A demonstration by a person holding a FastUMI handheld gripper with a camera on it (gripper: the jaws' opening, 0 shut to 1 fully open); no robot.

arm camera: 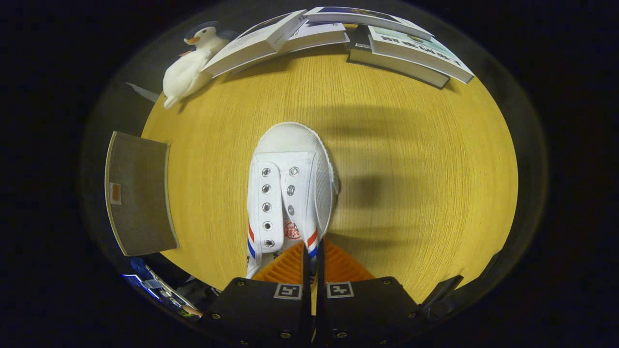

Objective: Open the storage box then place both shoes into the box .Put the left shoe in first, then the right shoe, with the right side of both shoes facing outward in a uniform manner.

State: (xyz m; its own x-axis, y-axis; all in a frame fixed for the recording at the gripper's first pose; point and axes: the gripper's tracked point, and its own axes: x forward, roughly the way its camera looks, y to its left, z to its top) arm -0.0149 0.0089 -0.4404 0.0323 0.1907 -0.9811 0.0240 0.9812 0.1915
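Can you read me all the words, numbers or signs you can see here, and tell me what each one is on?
Red round stamp on the tongue of the white canvas shoe: too blurred to read.
Large dark print on the cover of the white paperback book beyond the shoe: too warped to read.
Small orange tag on the grey flat box: no words legible.
Square black-and-white markers by the gripper, whose fingers pinch the shoe's collar: patterns, not words.

White canvas shoe (290, 186): matt cloth, textured rubber toe cap, shiny metal eyelets. Gripper (312, 251) fingers pinch its side wall, ribbed pads. Table (411, 169): matt wood grain. Duck (191, 63): soft plush. Books (338, 36): glossy paper covers.
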